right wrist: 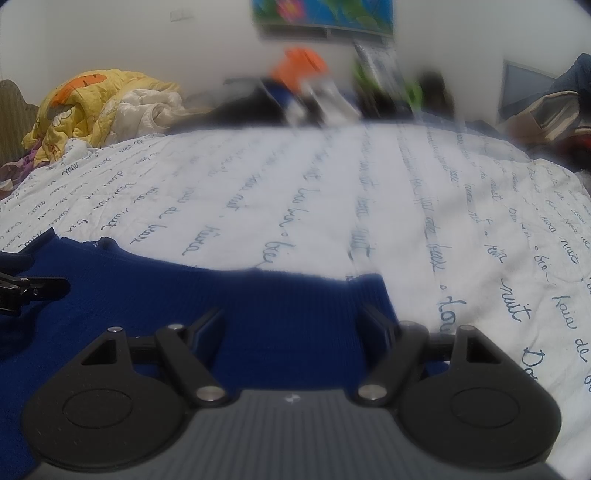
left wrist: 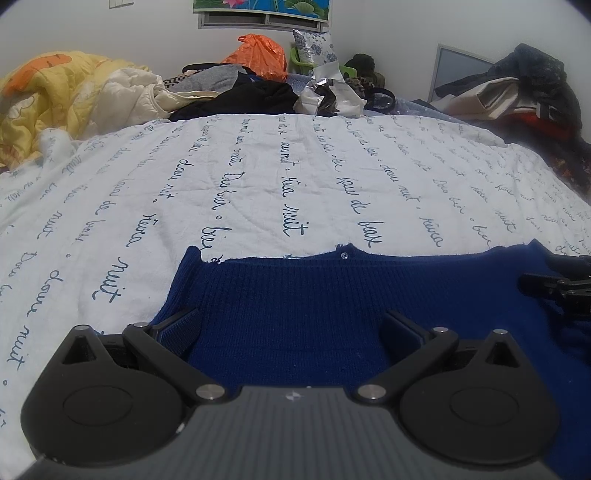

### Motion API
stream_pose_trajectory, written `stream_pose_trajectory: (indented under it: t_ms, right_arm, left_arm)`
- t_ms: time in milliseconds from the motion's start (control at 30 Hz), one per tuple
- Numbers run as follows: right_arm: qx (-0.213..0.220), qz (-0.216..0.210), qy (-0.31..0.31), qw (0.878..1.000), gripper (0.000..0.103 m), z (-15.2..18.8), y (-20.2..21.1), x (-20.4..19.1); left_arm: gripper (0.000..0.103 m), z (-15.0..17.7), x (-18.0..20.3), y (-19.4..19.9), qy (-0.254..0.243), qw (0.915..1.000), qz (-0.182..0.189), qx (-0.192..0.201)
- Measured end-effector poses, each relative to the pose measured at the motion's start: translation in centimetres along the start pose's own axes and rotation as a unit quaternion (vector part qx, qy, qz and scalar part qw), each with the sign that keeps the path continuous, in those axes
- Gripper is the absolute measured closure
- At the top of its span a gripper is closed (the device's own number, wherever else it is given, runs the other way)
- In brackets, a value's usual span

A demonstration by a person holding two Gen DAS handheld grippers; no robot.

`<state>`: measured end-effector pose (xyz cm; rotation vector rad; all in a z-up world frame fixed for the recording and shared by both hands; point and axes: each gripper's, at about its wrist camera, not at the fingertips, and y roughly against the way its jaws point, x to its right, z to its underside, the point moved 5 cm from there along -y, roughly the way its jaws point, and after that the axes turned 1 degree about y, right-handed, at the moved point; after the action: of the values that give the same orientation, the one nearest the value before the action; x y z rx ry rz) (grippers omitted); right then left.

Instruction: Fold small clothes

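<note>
1. Two grippers noted, both over one blue knit sweater (left wrist: 295, 295) lying flat on my white script-printed bedspread (left wrist: 258, 177).
2. My left gripper (left wrist: 291, 325): jaws spread wide, nothing clamped, sweater fabric below and between the fingers.
3. My right gripper (right wrist: 291, 325): jaws likewise spread, released, above the sweater's right edge.
4. Far side of bed: yellow quilt (left wrist: 40, 96), orange bag (left wrist: 258, 55), heaped clothing.

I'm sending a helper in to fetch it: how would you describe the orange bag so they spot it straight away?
Start at the bed with the white script-printed cover and look to its far end, below the flower picture on the wall. The orange bag sits on top of the dark clothes pile, the only crinkly bright orange plastic thing there.
</note>
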<state>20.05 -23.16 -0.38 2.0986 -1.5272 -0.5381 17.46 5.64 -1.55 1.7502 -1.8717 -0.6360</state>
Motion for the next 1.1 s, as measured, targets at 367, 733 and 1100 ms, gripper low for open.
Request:
stream_pose_trajectory:
  t_ms: [367, 733, 1100]
  right_arm:
    - [0.002, 0.003, -0.002, 1.0, 0.025, 0.1, 0.4, -0.3]
    - [0.026, -0.058, 0.012, 0.998, 0.0, 4.4, 10.9, -3.6]
    - [0.018, -0.034, 0.034, 0.999, 0.0, 7.2, 9.9, -3.4]
  left_arm:
    - [0.002, 0.0, -0.2, 0.8, 0.004, 0.9998, -0.017, 0.009]
    - [0.0, 8.5, 0.5, 11.5, 0.013, 0.9975, 0.069, 0.006]
    - [0.0, 13.3, -2.7, 18.5, 0.128, 0.99, 0.058, 0.0]
